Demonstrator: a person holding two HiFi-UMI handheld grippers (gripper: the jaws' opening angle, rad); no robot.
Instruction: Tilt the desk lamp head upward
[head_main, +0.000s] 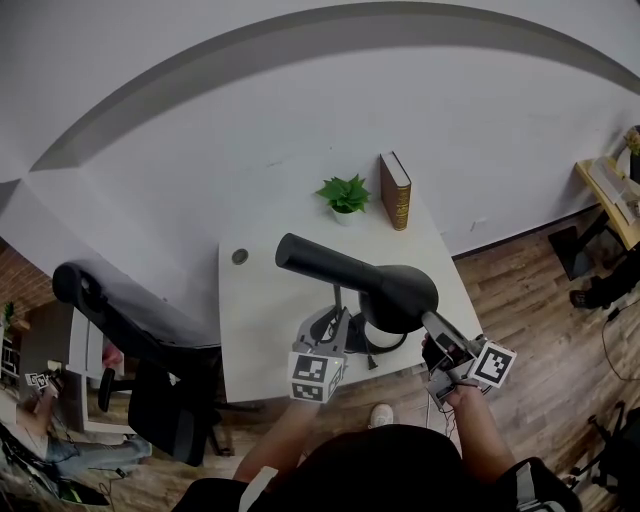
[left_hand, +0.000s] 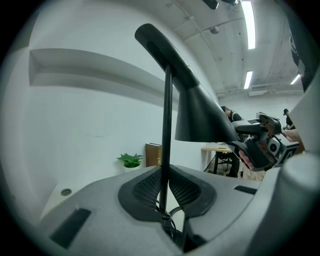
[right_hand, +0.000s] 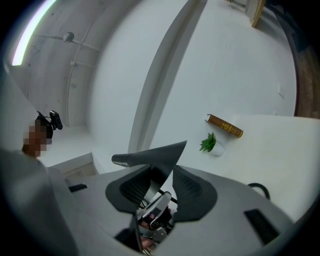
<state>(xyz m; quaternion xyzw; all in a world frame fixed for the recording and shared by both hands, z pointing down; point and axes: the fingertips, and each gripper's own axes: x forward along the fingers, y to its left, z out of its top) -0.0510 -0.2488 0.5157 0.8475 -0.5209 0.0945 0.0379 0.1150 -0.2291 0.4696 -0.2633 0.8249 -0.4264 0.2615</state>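
Gripping the desk lamp (head_main: 395, 295) at two spots: left gripper (head_main: 335, 322) is clamping its pads on the thin upright stem (left_hand: 167, 125), low down; right gripper (head_main: 430, 325) is pinching the rim of the lamp head (left_hand: 197, 112) at its wide mouth. Head is slanting, narrow end high, mouth low on the right gripper's side. Lamp is standing near the front edge of the white desk (head_main: 255, 300); potted plant (head_main: 344, 194) and upright book (head_main: 395, 190) are sitting at the far edge, office chair (head_main: 130, 330) off to the left

white table (head_main: 262, 300), desk lamp (head_main: 398, 292), potted plant (head_main: 344, 196), upright book (head_main: 396, 190), round grommet (head_main: 240, 257)
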